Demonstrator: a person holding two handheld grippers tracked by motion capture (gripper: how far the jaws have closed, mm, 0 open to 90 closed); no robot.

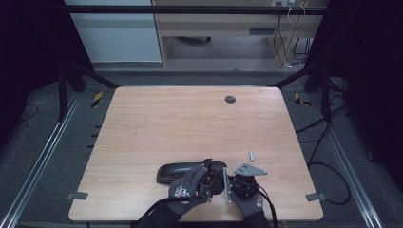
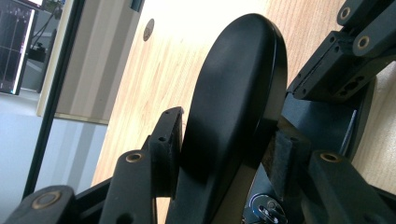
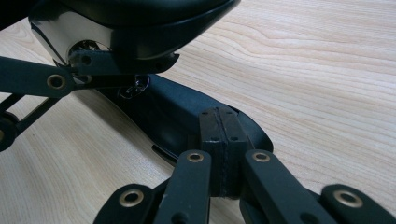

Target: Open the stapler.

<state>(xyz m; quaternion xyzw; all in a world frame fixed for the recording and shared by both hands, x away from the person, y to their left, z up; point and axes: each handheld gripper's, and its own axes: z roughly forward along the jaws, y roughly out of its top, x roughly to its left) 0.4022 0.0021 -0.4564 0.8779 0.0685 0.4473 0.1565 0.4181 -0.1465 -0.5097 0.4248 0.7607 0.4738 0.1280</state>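
A black clamshell case (image 1: 178, 172) lies near the table's front edge, with its lid raised. My left gripper (image 2: 224, 135) is shut on the lid (image 2: 233, 93), one pad (image 2: 167, 140) on its outside and the other pad (image 2: 284, 156) inside. In the high view the left gripper (image 1: 212, 179) is at the case's right end, under a gloved hand. My right gripper (image 3: 223, 135) is shut, pads pressed together with nothing visible between them, right at the case's lower shell (image 3: 173, 112). The lid (image 3: 140, 28) hangs above it, and the right gripper (image 1: 236, 184) sits next to the left one.
A small grey piece (image 1: 252, 156) lies on the wooden table (image 1: 190, 118), just beyond the right hand. A round dark grommet (image 1: 230, 99) is set near the far edge. Cables (image 1: 328, 166) trail on the floor to the right.
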